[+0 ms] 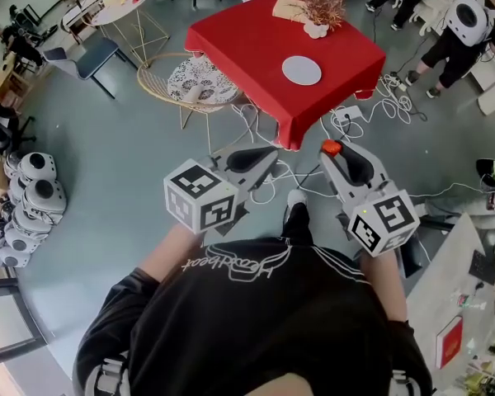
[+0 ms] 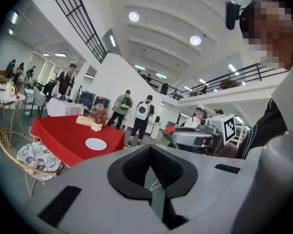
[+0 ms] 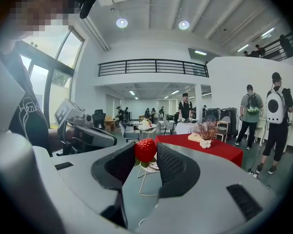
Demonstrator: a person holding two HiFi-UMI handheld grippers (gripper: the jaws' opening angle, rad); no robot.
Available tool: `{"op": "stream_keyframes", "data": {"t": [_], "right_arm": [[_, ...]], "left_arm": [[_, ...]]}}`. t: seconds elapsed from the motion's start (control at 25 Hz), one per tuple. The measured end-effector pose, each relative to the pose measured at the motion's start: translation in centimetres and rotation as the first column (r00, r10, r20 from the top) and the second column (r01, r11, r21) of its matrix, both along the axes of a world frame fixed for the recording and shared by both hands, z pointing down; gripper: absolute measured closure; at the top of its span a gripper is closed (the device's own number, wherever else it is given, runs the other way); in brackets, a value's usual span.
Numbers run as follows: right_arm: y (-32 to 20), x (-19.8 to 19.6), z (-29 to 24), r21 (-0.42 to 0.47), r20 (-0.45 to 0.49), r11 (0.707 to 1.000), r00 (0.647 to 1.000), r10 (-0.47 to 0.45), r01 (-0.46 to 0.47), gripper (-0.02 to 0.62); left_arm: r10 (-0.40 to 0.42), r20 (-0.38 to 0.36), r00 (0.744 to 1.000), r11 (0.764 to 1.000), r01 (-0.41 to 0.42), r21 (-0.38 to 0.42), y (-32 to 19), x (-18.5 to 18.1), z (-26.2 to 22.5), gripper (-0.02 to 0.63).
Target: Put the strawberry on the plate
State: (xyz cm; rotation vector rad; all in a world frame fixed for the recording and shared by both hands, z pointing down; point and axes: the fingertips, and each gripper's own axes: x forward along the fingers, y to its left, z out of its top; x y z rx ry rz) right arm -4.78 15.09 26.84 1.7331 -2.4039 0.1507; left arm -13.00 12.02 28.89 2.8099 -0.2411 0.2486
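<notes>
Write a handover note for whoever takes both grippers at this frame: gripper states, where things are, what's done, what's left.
Left gripper: shut, empty.
Right gripper: shut on the strawberry, held in the air.
Plate: bare, on the red table ahead, across open floor.
Done: strawberry is gripped.
Left: carry it to the table, set it on the plate, open the jaws.

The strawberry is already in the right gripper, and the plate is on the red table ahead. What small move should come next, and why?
Probably carry the right gripper forward toward the plate, keeping it closed. Its fingers pinch the strawberry, but the plate lies on the red table well ahead, not yet under it.
</notes>
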Motion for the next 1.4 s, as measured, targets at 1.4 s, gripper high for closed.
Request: {"op": "stream_keyframes", "data": {"t": [1.4], "right_arm": [[-27.1, 22.9, 5.8, -0.099, 0.149, 0.989, 0.985, -0.091, 0.106, 0.471]], "left_arm": [[-0.148, 0.135, 0.980, 0.981, 0.164, -0.109, -25.7, 20.5, 5.4, 0.600]]}}
